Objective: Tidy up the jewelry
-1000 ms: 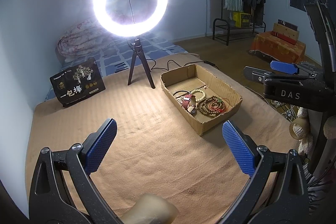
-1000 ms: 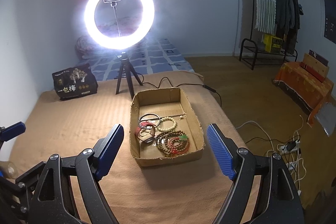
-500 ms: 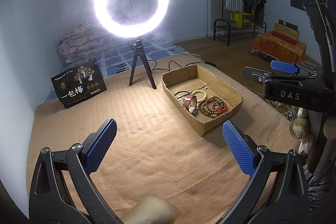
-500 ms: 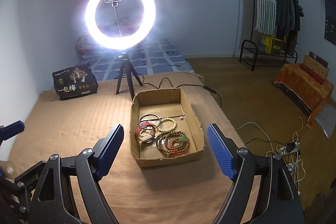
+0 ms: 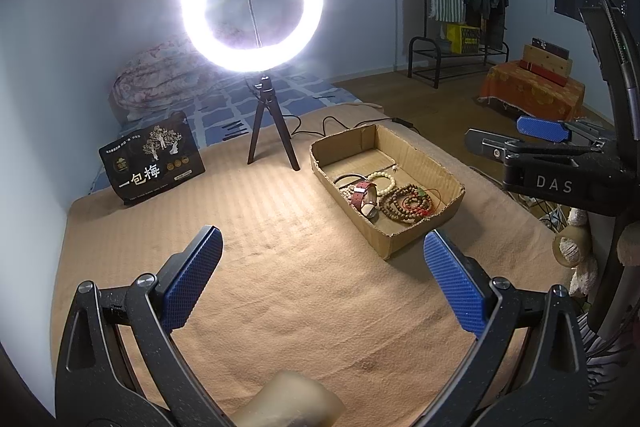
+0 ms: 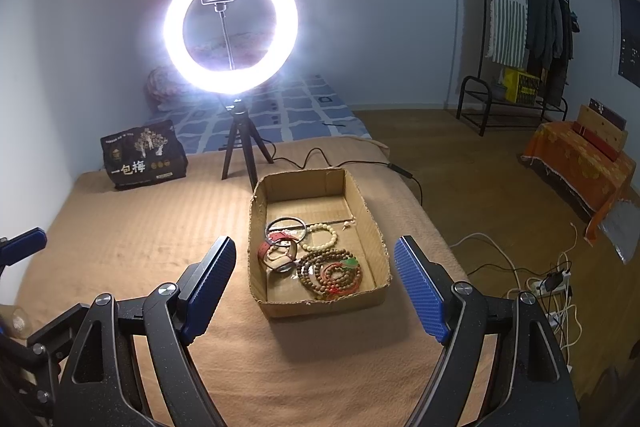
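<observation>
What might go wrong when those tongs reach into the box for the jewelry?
The brown bead strands lie coiled against the red-strapped watch and the dark bangle, so lifting one piece may drag others along. The cardboard box looks light and might slide on the blanket. Both the left tongs and right tongs are wide open, clumsy for thin strands.

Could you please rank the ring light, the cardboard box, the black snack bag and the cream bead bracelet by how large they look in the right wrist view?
Largest to smallest:
1. Cardboard box and ring light, too alike to separate; the box is nearer.
2. Black snack bag.
3. Cream bead bracelet.
</observation>
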Motion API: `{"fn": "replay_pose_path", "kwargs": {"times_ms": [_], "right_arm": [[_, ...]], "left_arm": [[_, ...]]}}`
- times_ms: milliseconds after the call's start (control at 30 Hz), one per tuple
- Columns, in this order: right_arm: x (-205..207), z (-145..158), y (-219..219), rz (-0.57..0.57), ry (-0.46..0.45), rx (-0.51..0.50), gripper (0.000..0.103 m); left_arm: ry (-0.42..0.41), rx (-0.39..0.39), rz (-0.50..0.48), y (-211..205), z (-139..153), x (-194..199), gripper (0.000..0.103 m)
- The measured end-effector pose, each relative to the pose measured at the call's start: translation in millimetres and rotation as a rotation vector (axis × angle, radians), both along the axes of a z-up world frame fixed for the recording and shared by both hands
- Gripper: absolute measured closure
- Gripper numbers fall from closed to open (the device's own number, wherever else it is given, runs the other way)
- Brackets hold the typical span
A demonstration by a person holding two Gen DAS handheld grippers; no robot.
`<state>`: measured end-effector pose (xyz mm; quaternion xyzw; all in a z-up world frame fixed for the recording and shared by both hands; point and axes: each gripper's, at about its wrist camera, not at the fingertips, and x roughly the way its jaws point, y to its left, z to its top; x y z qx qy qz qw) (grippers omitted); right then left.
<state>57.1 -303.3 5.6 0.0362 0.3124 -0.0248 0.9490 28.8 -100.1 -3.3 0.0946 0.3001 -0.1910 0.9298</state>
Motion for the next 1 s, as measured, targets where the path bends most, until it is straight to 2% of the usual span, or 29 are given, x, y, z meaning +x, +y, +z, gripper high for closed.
{"fn": "replay_pose_path", "kwargs": {"times_ms": [1000], "right_arm": [[-0.4,-0.2,1.1,0.0,0.0,-0.002,0.022]], "left_arm": [[-0.002,0.0,-0.001,0.8,0.1,-0.5,0.0]]}}
